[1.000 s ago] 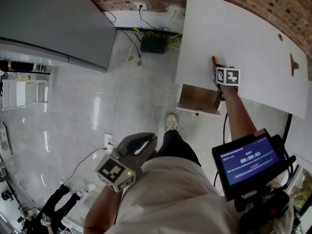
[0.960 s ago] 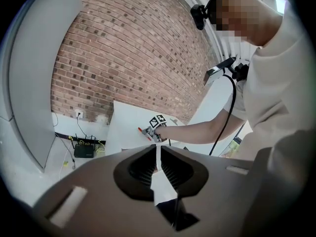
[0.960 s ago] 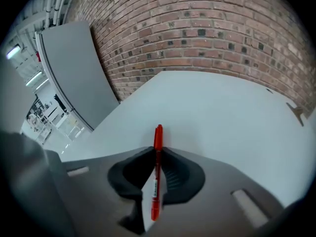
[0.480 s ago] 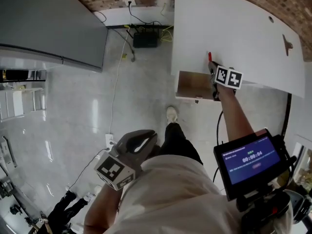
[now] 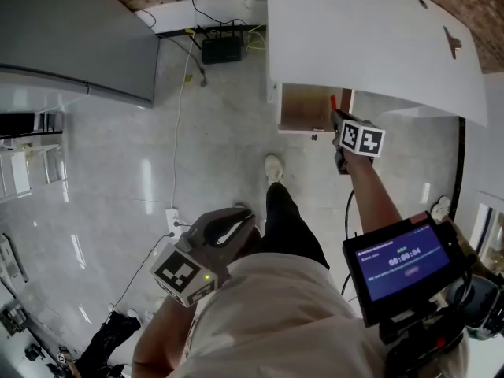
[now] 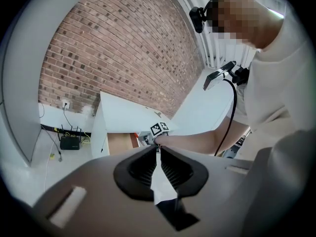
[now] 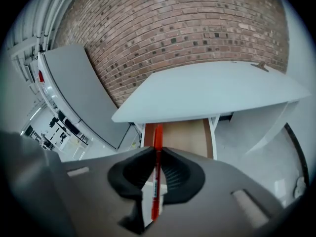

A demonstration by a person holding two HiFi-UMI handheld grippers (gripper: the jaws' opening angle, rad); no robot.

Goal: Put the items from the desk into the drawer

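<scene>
My right gripper (image 5: pixel 335 116) is shut on a red pen (image 5: pixel 331 101) and holds it over the open drawer (image 5: pixel 302 107) under the white desk (image 5: pixel 370 38). In the right gripper view the red pen (image 7: pixel 157 152) stands clamped between the jaws of the right gripper (image 7: pixel 157 149), pointing at the wooden drawer bottom (image 7: pixel 185 137) below the desk top (image 7: pixel 212 90). A small dark item (image 5: pixel 453 42) lies far back on the desk. My left gripper (image 5: pixel 227 231) hangs shut and empty near the person's waist; the left gripper (image 6: pixel 159 150) faces the distant drawer (image 6: pixel 121 142).
A grey cabinet (image 5: pixel 79 38) stands at the left. A black box with cables (image 5: pixel 220 50) sits on the floor by the brick wall. A screen (image 5: pixel 402 258) is mounted at the person's chest. The person's shoe (image 5: pixel 273 168) is in front of the drawer.
The right gripper has carried the red pen from the desk's front edge down to over the open drawer. The left gripper has stayed put.
</scene>
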